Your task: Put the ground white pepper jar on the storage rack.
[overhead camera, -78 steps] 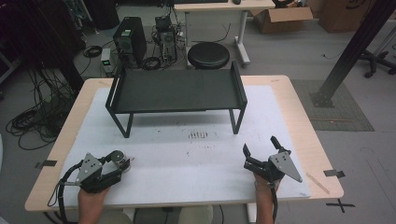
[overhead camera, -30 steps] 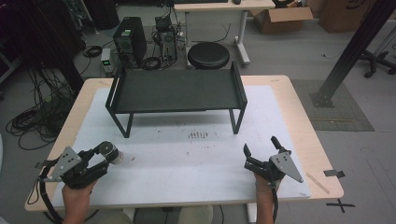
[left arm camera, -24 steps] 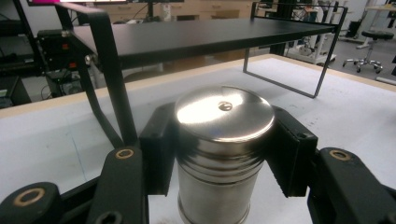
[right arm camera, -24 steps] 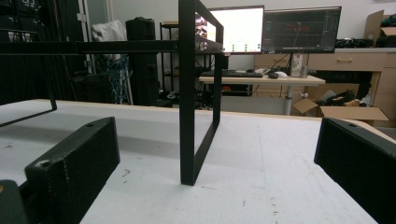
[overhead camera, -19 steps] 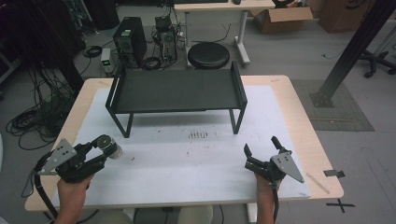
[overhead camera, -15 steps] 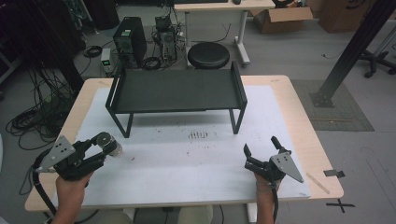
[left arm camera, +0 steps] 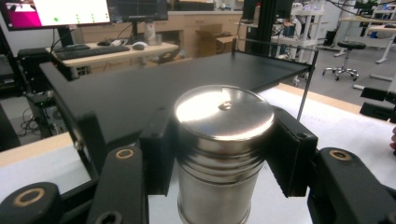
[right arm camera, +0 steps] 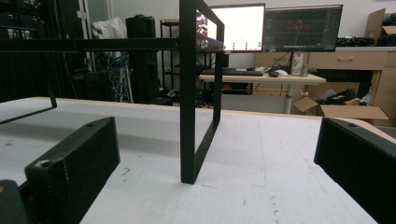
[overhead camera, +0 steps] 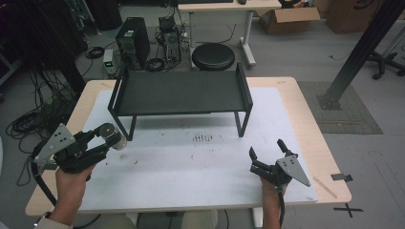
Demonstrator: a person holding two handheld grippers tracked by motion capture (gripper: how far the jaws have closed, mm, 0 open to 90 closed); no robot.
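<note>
A shiny metal can (left arm camera: 223, 149) stands upright between the jaws of my left gripper (overhead camera: 109, 137), which is shut on it and holds it above the table's left side, just in front of the black shelf's left leg. The can (overhead camera: 113, 136) shows its round lid in the high view. The black metal shelf (overhead camera: 180, 91) stands on legs at the back middle of the white mat (overhead camera: 200, 157), and its flat top (left arm camera: 140, 88) is bare. My right gripper (overhead camera: 266, 155) rests low at the front right, open, with nothing between its jaws. Ahead of it rises the shelf's right leg frame (right arm camera: 198, 116).
The wooden table edge (overhead camera: 313, 138) borders the mat on the right. Small dark marks (overhead camera: 204, 138) dot the mat under the shelf. Behind the table on the floor are a round stool (overhead camera: 213, 56), computer boxes (overhead camera: 133, 40) and cables.
My left gripper has lifted off the front left of the table and swung left and back, carrying the can up toward the shelf's left leg. The right gripper has stayed put.
</note>
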